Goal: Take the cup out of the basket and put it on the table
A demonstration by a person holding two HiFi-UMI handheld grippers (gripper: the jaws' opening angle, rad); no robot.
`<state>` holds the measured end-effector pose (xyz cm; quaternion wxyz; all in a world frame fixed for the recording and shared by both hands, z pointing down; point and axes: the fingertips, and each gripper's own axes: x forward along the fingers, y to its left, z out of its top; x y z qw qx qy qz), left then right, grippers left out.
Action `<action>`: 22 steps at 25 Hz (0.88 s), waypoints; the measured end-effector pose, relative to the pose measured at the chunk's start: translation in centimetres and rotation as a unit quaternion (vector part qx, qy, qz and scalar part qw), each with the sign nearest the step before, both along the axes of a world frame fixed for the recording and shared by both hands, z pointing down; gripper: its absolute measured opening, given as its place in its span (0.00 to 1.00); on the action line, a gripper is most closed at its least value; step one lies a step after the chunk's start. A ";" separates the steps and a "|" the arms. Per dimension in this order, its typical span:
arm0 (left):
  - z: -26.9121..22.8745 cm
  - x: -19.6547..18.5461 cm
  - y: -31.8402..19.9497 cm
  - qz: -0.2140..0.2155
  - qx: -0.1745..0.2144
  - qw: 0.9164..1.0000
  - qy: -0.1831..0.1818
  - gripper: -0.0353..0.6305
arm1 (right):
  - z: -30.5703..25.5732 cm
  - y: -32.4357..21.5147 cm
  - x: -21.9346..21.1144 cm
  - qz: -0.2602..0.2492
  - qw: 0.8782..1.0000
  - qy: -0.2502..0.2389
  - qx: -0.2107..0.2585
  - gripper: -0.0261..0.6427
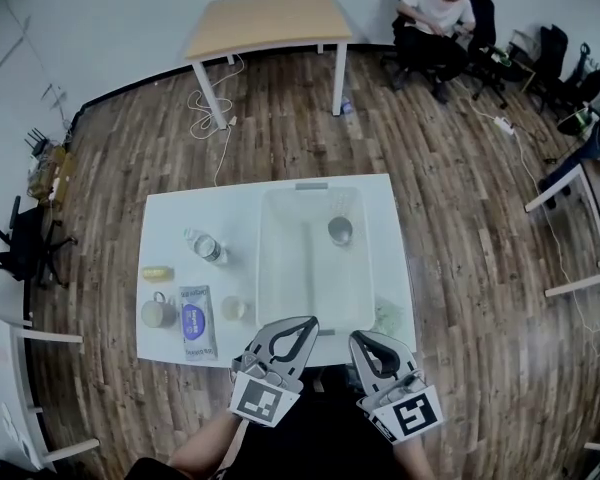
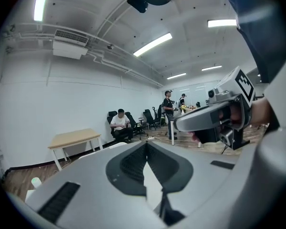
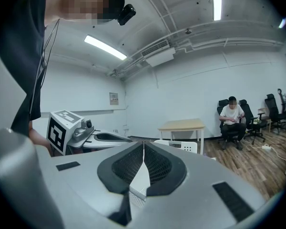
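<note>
A metal cup (image 1: pixel 340 230) stands inside the translucent plastic basket (image 1: pixel 280 268), towards its far right corner, in the head view. The basket sits on a white table (image 1: pixel 170 218). My left gripper (image 1: pixel 308 322) is held over the table's near edge, just short of the basket, shut and empty. My right gripper (image 1: pixel 358 337) is beside it, also shut with nothing between its fingers. In the left gripper view the jaws (image 2: pixel 146 144) meet at the tips and the right gripper (image 2: pixel 219 116) shows to the right. The right gripper view shows its own jaws (image 3: pixel 143 144) touching and a basket corner (image 3: pixel 183 147) beyond.
Left of the basket lie a clear bottle (image 1: pixel 206 246), a yellow item (image 1: pixel 157 273), a round mug (image 1: pixel 158 312), a flat packet (image 1: pixel 197 320) and a small cup (image 1: pixel 234 308). A crumpled pale thing (image 1: pixel 387 318) is at the basket's near right. A wooden table (image 1: pixel 268 20) and a seated person (image 1: pixel 435 13) are far behind.
</note>
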<state>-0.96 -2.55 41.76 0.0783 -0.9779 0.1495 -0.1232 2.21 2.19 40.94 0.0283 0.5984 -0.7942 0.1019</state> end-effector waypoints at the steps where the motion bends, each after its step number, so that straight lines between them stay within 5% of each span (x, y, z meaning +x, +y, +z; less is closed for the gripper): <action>1: 0.1 0.1 -0.3 0.000 0.004 1.000 -0.006 0.07 | 0.0 0.0 0.2 0.002 1.000 0.000 0.000 0.08; 14: 4.4 4.5 -4.3 0.051 0.070 0.987 -0.138 0.11 | 0.2 1.7 3.9 0.063 0.998 -0.005 -0.003 0.08; 22: 9.4 8.3 -8.0 0.083 0.187 0.945 -0.256 0.25 | 0.5 3.4 6.3 0.107 0.994 -0.006 -0.009 0.08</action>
